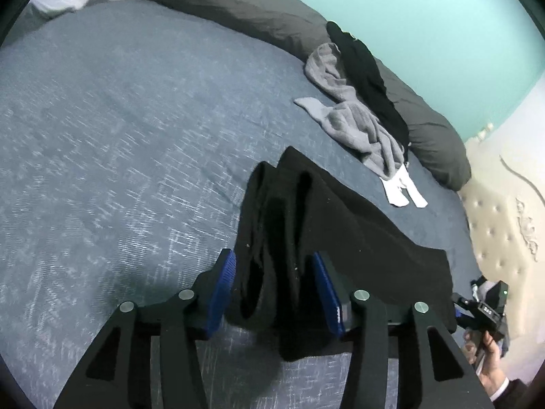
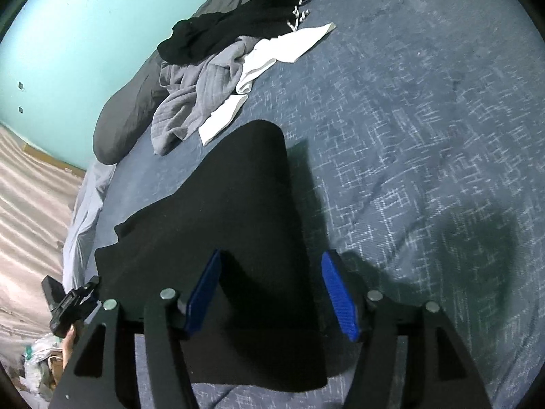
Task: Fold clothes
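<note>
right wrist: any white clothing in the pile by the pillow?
Yes, a white garment lies beside the gray one.

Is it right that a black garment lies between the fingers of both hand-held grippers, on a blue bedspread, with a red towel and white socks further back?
Not quite. The towel is grey, not red, as the right wrist view shows. The rest holds: the black garment lies between both hand-held grippers' fingers on the blue bedspread, with the white socks further back.

A blue patterned bedspread (image 1: 119, 143) covers the bed, a long dark grey pillow (image 1: 238, 3) lies at twelve o'clock against the turquoise wall (image 1: 425, 10), and a tufted cream headboard (image 1: 500, 238) stands at three o'clock.
</note>
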`<state>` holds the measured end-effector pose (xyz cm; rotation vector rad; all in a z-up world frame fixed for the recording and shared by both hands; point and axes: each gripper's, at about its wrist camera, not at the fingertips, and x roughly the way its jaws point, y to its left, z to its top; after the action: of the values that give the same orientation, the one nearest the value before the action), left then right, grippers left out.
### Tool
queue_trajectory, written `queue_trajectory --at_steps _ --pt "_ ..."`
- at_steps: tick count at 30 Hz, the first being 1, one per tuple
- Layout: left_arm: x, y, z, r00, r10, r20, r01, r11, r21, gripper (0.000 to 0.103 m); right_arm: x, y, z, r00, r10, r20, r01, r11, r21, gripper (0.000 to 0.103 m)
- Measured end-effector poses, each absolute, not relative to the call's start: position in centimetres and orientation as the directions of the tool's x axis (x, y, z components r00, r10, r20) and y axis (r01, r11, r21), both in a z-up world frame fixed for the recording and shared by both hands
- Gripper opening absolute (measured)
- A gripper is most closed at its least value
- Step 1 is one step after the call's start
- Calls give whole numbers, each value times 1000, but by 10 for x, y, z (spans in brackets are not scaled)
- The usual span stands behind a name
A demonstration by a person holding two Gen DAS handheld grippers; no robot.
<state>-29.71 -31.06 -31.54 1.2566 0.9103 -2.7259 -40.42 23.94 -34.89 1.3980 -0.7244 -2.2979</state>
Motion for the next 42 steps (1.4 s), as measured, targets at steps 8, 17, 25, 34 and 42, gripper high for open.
queue_trajectory --at_steps 8,17,25,34,42 --pt "-309 -315 -343 -649 322 -690 242 -772 -587 65 -413 234 -355 -439 -571 -694 48 -786 616 63" --pt "-322 -313 -354 -637 343 -690 240 -762 -601 74 -421 227 -362 -414 -581 -701 49 -783 620 63" --pt "-319 -304 -344 -649 302 -699 238 -791 -563 52 -425 217 -365 -411 -564 -716 60 -801 596 64" --pt "-325 -307 -348 -637 313 -704 237 -790 -565 55 -424 216 -364 -409 -576 -708 71 -793 605 55" --pt "-329 -299 -347 -630 273 -727 241 -821 -518 56 -423 214 -361 -418 -570 -708 89 -801 592 50"
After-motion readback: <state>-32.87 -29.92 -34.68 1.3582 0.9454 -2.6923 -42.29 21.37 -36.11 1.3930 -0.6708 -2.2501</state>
